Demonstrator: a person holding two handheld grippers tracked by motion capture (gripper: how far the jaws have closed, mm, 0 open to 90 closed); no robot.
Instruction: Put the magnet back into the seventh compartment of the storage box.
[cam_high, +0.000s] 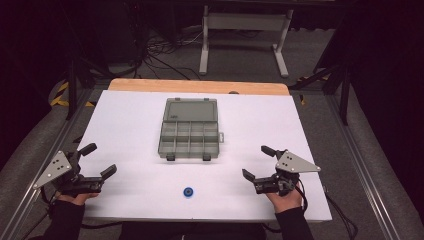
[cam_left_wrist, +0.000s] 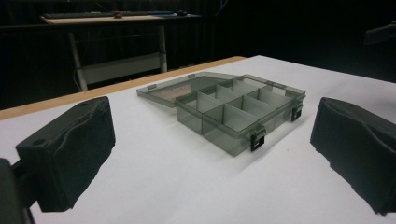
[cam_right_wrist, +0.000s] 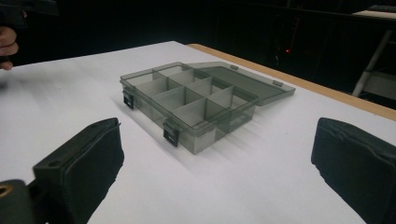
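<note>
Table, white top. Organizer box set mid-table, toward the far side, lid swung fully open and lying flat behind it. Compartments appear empty in both gripper views; two dark latches on the near wall. Small blue disc lies alone near the front edge, between the hands, well apart from the box.

Left gripper held low at near left, jaws spread wide, nothing between them. Right gripper at near right, likewise spread and empty. Both are aimed at the box.

Risks, as judged: the disc is low and flat, so it could be pushed away or flipped rather than gripped if the jaws are brought down unevenly. The box looks light and unanchored; it could be shoved by a jaw brushing a wall. A drop over a divider could land the disc in the wrong cell.
</note>
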